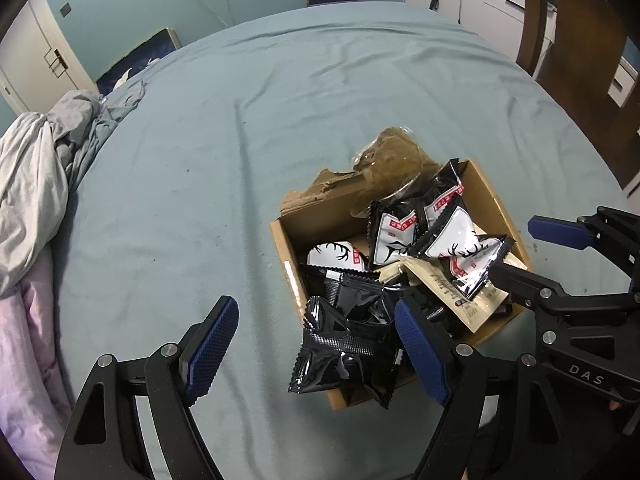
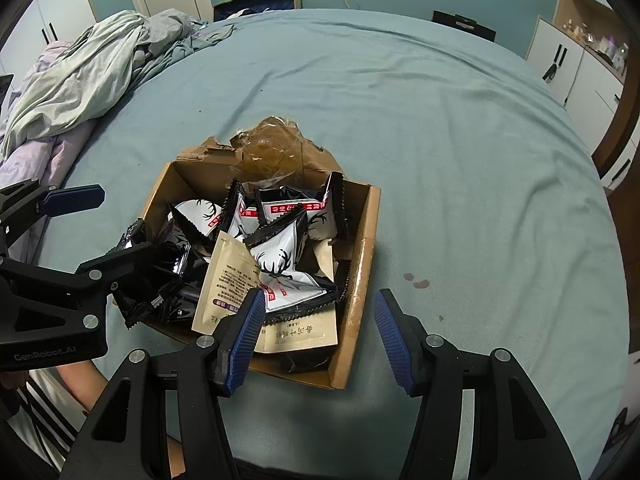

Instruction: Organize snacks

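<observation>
**Ann:** Blue-green bedsheet point(image 2: 440, 128) all around, rumpled bedding point(image 2: 80, 72) at the far corner, and the cardboard box point(image 2: 360, 264) sits on the bed, heaped with snack packets point(image 2: 288, 276).

**Ben:** Both tongs hover at its near edge. Left tongs point(image 1: 316, 340) are spread wide, empty, one pad just beside a black packet point(image 1: 348, 360) that hangs over the rim. Right tongs point(image 2: 316, 336) are also apart, straddling the box's right wall.

**Ann:** So which step is it?

**Ben:** Hard to call. Everything's in the box; it fits packing nearly done or unloading about to begin.

**Ann:** And the packets?

**Ben:** Glossy black-and-white pouches with antler prints, beige sachets point(image 2: 228, 280) underneath, all jumbled. They look slippery and crinkly, so I'd pinch a sealed edge.
</observation>
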Tool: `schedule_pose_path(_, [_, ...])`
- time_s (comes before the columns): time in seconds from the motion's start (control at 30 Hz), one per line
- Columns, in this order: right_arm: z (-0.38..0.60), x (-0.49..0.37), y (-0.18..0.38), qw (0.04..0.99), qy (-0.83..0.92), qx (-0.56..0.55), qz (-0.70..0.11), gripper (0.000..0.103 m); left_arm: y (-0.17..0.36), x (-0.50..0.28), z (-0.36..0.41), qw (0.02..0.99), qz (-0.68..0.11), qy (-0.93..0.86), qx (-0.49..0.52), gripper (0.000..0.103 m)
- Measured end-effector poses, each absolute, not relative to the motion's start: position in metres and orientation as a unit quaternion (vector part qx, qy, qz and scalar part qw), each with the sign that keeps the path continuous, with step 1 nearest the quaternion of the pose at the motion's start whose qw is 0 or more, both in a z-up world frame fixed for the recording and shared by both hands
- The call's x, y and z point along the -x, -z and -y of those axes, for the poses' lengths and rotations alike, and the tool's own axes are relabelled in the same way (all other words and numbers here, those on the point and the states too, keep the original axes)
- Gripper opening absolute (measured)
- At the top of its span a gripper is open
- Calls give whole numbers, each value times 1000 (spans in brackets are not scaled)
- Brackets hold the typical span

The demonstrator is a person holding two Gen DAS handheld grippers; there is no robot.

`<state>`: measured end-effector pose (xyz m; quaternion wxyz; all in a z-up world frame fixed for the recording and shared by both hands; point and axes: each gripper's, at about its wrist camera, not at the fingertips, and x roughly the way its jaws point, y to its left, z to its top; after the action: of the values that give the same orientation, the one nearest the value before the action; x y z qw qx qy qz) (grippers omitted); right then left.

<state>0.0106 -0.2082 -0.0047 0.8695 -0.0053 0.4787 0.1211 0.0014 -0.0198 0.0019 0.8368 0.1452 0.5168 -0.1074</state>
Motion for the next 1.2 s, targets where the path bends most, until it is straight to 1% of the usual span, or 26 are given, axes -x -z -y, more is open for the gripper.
schedule_pose_path(0.5, [208, -11, 6, 869, -120, 6, -480, 55, -2, -5, 14, 836, -525, 107, -119, 82])
schedule_pose_path(1.2, [208, -12, 8, 868, -119, 9, -483, 55, -2, -4, 17, 835, -524, 108, -125, 82])
